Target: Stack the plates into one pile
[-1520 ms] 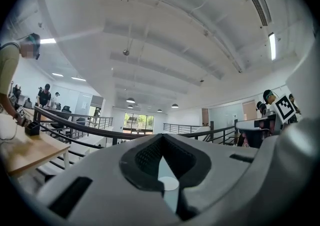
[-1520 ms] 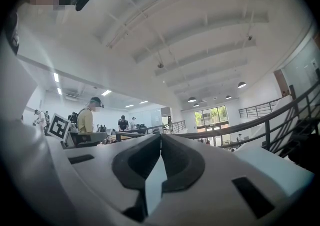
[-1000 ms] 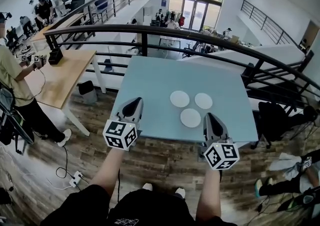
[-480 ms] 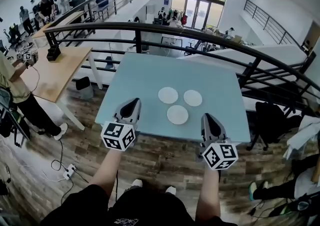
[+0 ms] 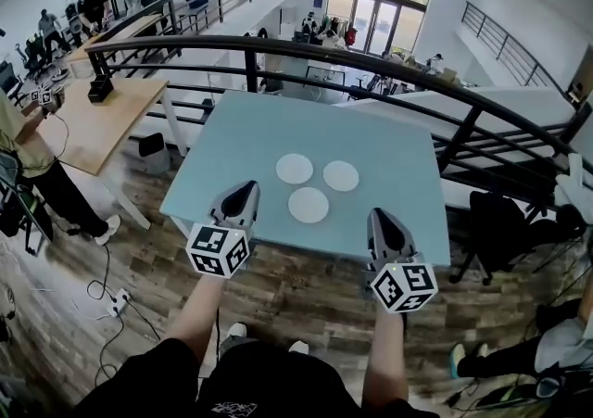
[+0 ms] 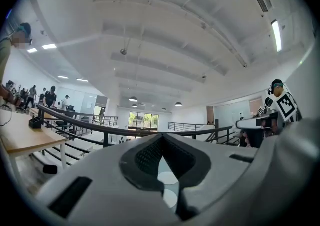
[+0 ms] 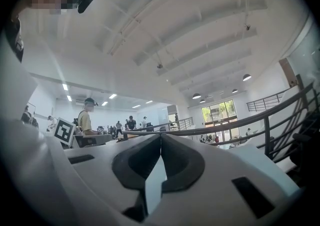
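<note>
Three white plates lie apart on the light-blue table (image 5: 241, 143): one at the back left (image 5: 295, 168), one at the back right (image 5: 341, 175), one nearest me (image 5: 308, 205). My left gripper (image 5: 243, 190) is held level over the table's front edge, left of the nearest plate, shut and empty. My right gripper (image 5: 380, 218) hovers at the front edge to the right of the plates, also shut and empty. In the left gripper view, two plates (image 6: 167, 177) show through the slit below the shut left gripper (image 6: 161, 137). The right gripper view shows the shut right gripper (image 7: 160, 137) and a strip of table (image 7: 154, 182).
A black curved railing (image 5: 371, 62) runs right behind the table. A wooden table (image 5: 97, 120) with people around it stands to the left. A dark chair (image 5: 496, 221) sits off the table's right side. Cables and a power strip (image 5: 116, 307) lie on the wooden floor.
Both grippers have moved forward together toward the table's front edge. The table and plates now sit lower and further left in the head view. The jaws stayed shut.
</note>
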Available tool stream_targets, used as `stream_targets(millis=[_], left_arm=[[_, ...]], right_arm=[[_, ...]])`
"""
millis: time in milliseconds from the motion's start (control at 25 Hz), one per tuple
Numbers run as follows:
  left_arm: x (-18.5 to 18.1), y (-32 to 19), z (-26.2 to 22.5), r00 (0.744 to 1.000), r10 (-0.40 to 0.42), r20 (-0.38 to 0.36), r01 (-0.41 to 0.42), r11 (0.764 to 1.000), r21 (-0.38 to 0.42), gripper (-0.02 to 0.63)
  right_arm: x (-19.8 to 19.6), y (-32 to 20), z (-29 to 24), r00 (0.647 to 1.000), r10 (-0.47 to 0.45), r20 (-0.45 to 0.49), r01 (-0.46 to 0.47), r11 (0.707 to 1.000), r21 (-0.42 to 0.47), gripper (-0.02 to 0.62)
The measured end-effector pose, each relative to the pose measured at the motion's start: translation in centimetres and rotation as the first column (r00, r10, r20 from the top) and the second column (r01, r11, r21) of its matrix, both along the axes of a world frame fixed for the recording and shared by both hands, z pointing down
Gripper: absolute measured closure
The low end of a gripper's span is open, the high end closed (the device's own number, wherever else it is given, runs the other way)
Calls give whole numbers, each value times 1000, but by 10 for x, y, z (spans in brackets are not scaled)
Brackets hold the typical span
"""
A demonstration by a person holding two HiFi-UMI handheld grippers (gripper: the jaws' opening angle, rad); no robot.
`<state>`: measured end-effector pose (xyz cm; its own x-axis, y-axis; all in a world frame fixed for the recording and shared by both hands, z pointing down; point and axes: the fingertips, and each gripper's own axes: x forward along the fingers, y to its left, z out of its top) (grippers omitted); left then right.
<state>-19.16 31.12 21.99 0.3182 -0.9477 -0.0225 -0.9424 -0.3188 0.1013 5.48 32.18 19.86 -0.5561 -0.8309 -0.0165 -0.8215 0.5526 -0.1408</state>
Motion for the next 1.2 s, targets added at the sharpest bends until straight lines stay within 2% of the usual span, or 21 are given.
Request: stream_targets(millis=[480, 760, 1200], left_arm=[[79, 14, 6, 999, -16, 31, 16, 1000, -9, 598], [90, 5, 0, 999, -29, 42, 29, 1000, -10, 600], [88, -30, 10, 999, -29, 33, 29, 1000, -9, 598]], right_arm=[[73, 7, 16, 999, -37, 22, 37, 999, -20, 588], [84, -4, 10, 998, -53, 36, 53, 998, -18, 589], [74, -37, 19, 997, -70, 26, 71, 997, -23, 588]])
